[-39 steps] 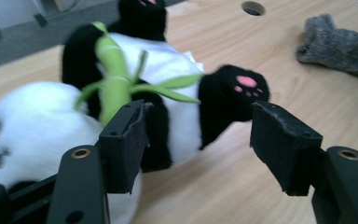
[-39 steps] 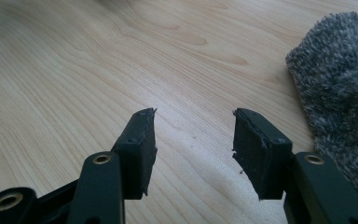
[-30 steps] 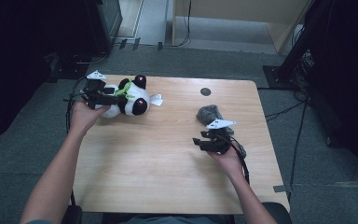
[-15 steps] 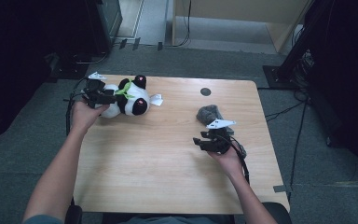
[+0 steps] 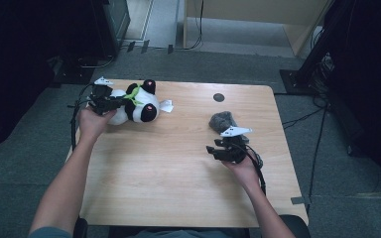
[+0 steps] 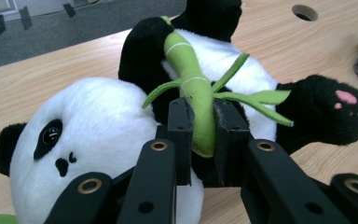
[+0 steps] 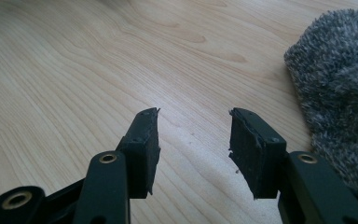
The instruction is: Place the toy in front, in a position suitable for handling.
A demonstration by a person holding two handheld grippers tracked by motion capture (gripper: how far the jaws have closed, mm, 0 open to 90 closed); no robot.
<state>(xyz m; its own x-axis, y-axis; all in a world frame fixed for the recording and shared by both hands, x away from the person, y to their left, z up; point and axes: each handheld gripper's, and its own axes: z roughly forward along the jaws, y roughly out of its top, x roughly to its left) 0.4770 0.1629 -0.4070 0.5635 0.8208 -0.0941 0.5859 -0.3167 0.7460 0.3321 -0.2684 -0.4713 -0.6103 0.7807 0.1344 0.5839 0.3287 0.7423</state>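
A black-and-white plush panda (image 5: 141, 106) lies on its back at the far left of the wooden table (image 5: 178, 173). It carries a green bamboo stalk (image 6: 193, 88) across its chest. My left gripper (image 5: 115, 102) reaches in from the panda's left. Its jaws have just been closing and now pinch the bamboo stalk between the pads (image 6: 182, 126). My right gripper (image 5: 213, 150) rests low over the table at the right, open, with bare wood between its fingers (image 7: 144, 140). A grey fuzzy cloth bundle (image 7: 340, 79) lies just beside its right jaw.
The grey bundle (image 5: 222, 120) sits behind the right gripper. A round cable hole (image 5: 219, 97) is in the tabletop near the far edge. A white tag (image 5: 166, 105) sticks out of the panda. Dark equipment and cables stand on the floor around the table.
The left gripper's jaws have drawn together on the panda's bamboo stalk. The panda and the right hand have stayed put.
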